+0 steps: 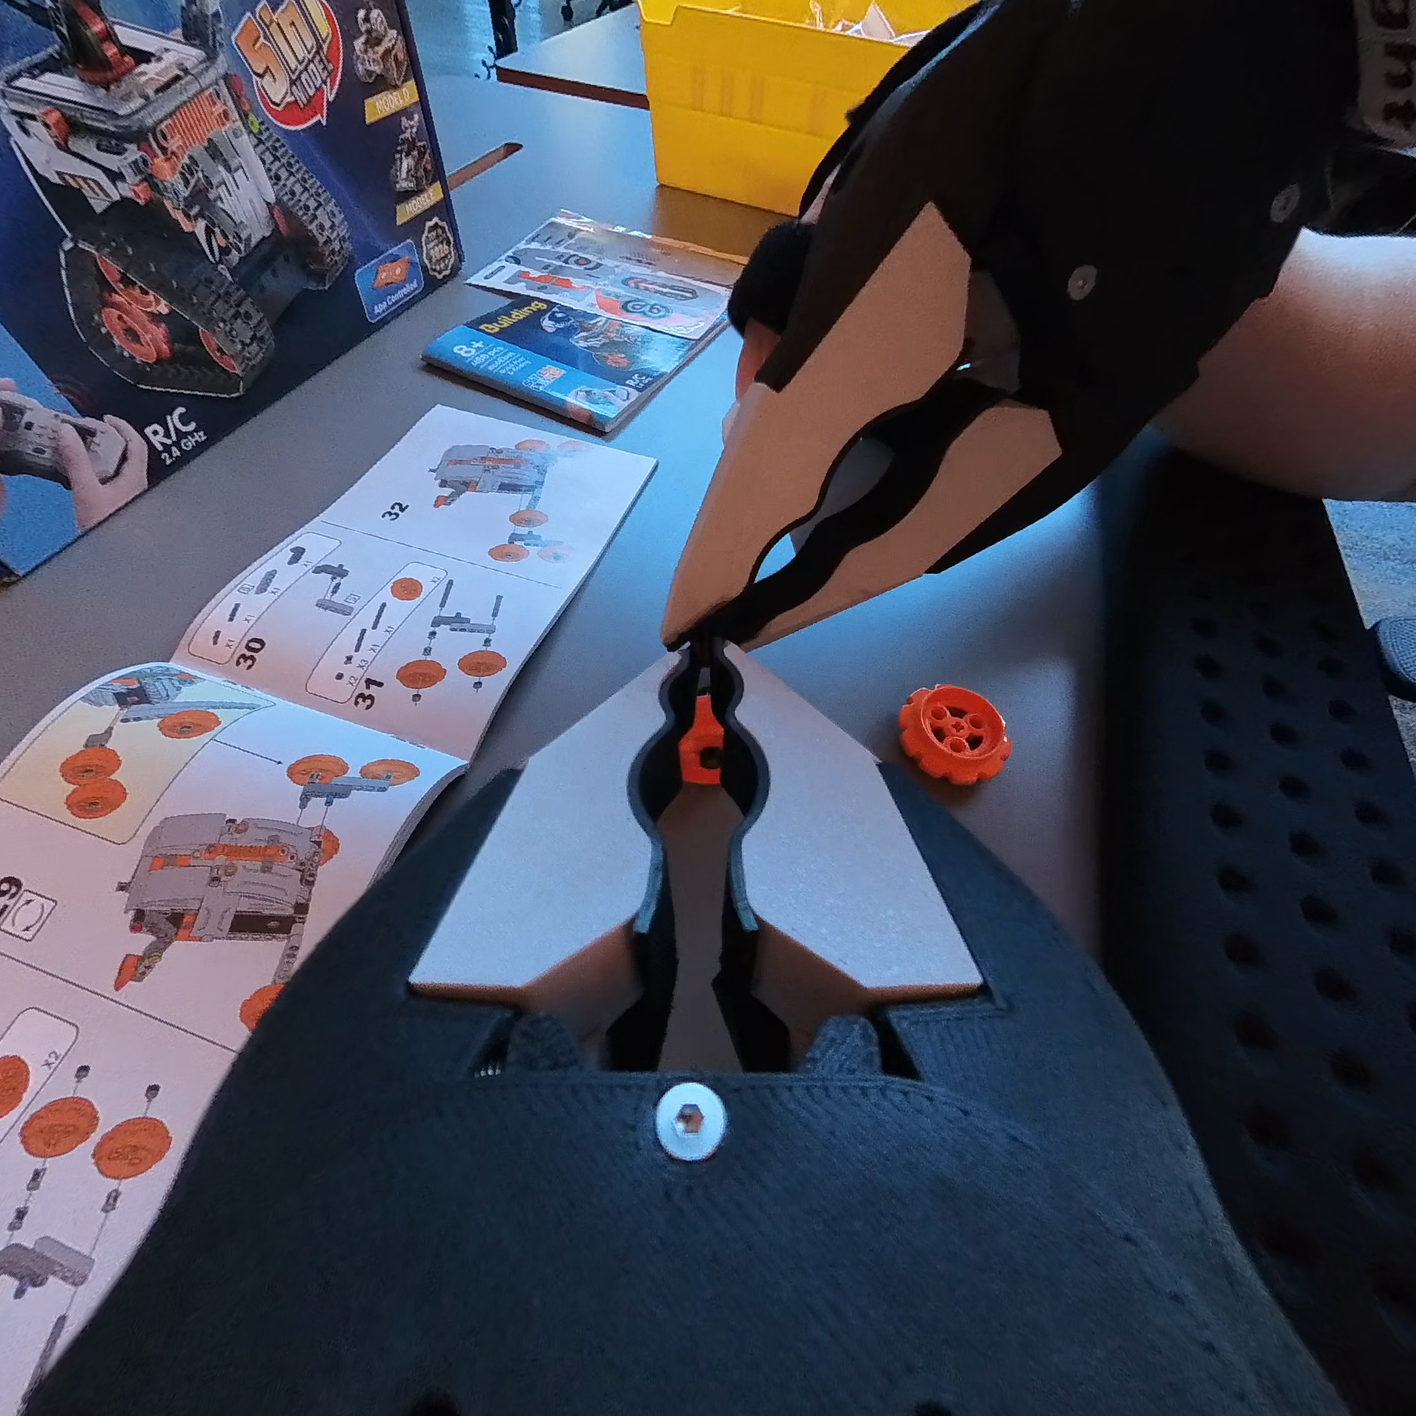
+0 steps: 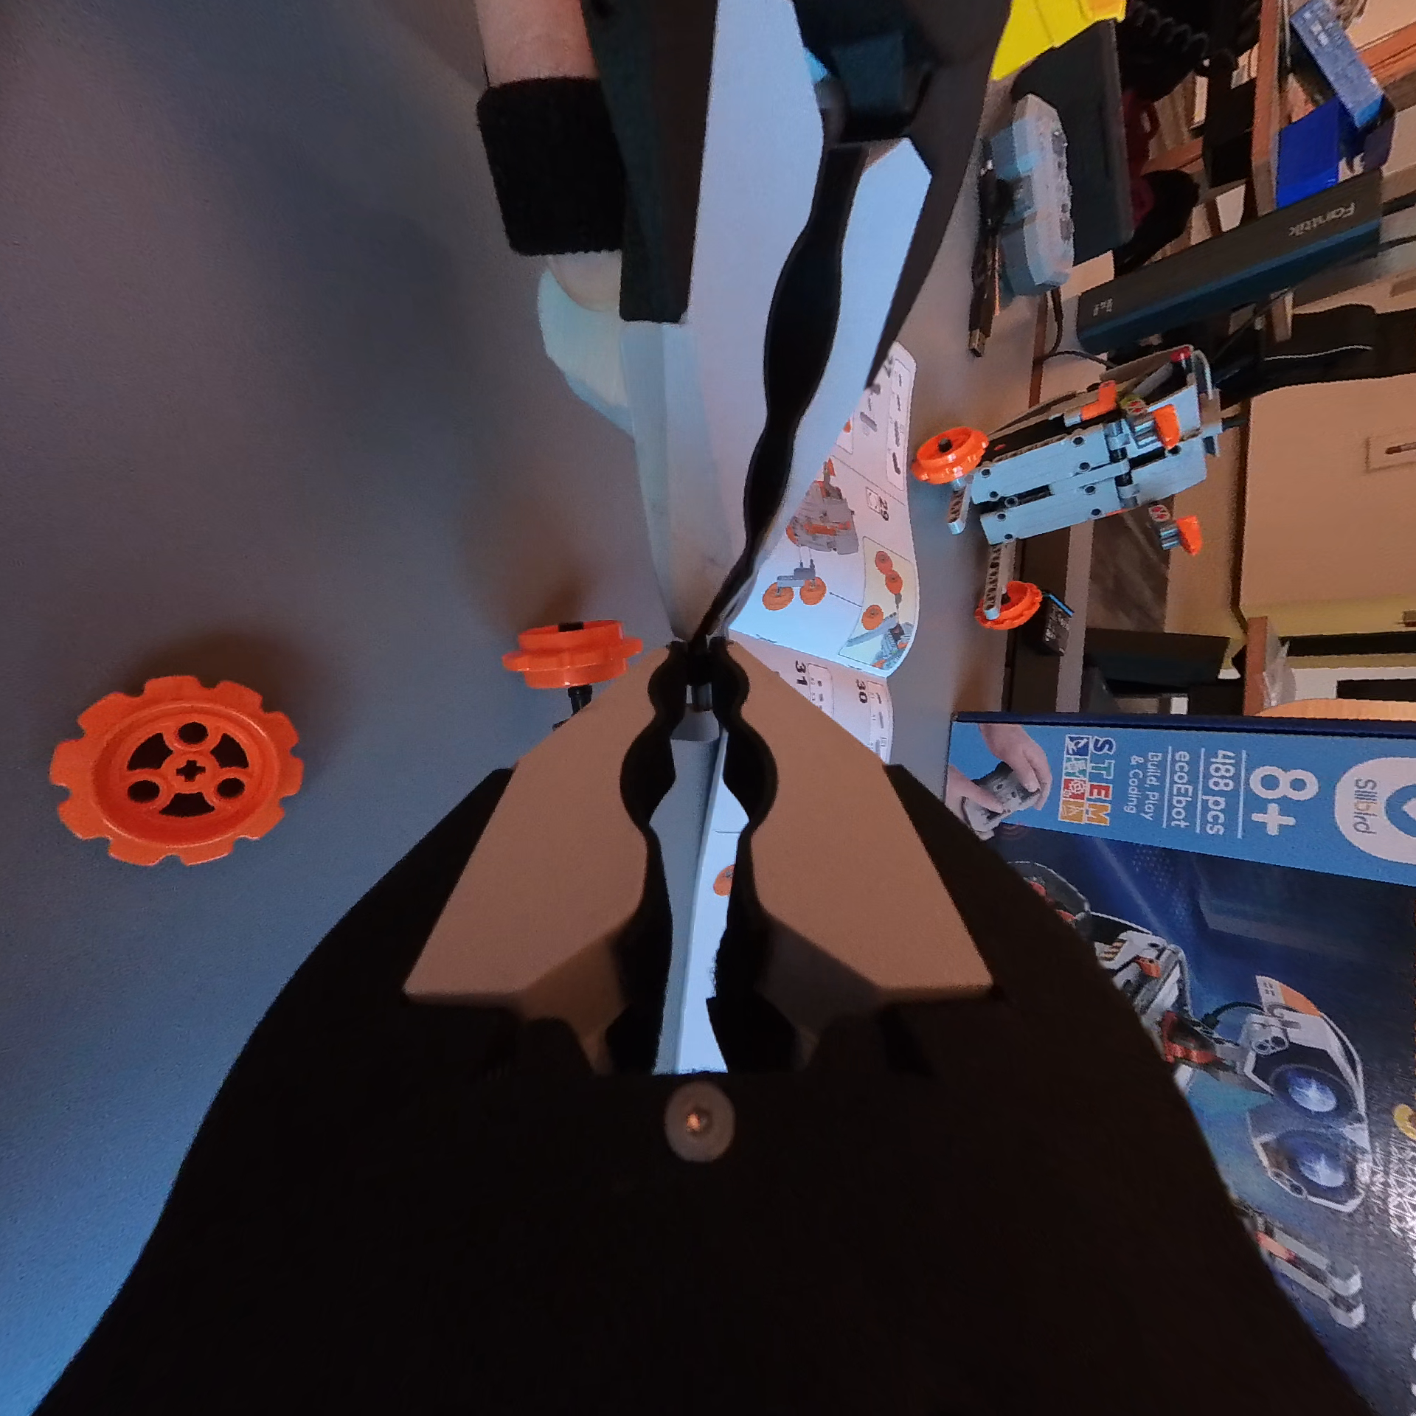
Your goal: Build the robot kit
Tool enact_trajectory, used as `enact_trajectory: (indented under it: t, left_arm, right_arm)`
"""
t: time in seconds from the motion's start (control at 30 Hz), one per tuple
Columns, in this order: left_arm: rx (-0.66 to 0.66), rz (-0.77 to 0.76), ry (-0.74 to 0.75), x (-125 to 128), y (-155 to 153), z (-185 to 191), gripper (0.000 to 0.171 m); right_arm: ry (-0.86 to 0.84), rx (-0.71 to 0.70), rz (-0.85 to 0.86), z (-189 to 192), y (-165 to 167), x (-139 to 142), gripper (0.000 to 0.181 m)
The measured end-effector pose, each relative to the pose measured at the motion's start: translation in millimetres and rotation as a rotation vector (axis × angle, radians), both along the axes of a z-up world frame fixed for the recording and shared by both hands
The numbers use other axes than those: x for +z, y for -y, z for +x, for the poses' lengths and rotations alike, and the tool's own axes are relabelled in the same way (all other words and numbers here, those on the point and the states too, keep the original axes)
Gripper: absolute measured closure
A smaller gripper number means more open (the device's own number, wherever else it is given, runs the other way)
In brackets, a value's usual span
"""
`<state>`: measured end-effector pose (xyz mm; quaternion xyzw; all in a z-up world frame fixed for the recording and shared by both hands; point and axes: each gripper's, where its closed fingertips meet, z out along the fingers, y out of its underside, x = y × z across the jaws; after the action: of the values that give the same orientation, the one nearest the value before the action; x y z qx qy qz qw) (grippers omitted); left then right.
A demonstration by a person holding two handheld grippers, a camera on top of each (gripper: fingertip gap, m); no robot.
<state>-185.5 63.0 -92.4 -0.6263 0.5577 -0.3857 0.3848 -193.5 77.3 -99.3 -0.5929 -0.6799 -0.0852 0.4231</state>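
Observation:
My left gripper [image 1: 701,663] is shut, its tips pinching a thin black axle [image 1: 701,670] just above the dark table [image 1: 958,613]. An orange wheel [image 1: 701,739] shows through the gap between its fingers. My right gripper [image 1: 689,636] comes down from the upper right and meets it tip to tip. In the right wrist view my right gripper [image 2: 697,663] is shut on a small grey piece [image 2: 699,693], and the left gripper [image 2: 701,636] reaches in from above. The orange wheel on its black axle [image 2: 571,655] sits just left of the tips. A loose orange toothed wheel [image 2: 176,770] lies on the table farther left; it also shows in the left wrist view [image 1: 954,734].
An open instruction manual [image 1: 345,651] lies left of the grippers, with a blue toy box [image 1: 191,230], a booklet [image 1: 567,360] and a sticker sheet [image 1: 613,276] behind it. A yellow bin [image 1: 735,99] stands at the back. A partly built grey and orange model [image 2: 1088,467] lies beyond the manual. A black perforated surface [image 1: 1264,843] borders the table. My two grippers' fingertips are within a few centimetres of each other.

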Motion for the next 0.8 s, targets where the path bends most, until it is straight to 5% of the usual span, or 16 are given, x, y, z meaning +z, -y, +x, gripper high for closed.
enact_trajectory:
  t: [0.8]
  left_arm:
    - [-0.002,-0.013,-0.004,2.8,0.3,1.1,0.171]
  right_arm:
    - [-0.038,-0.010,-0.045,3.1,-0.2,1.9,0.174]
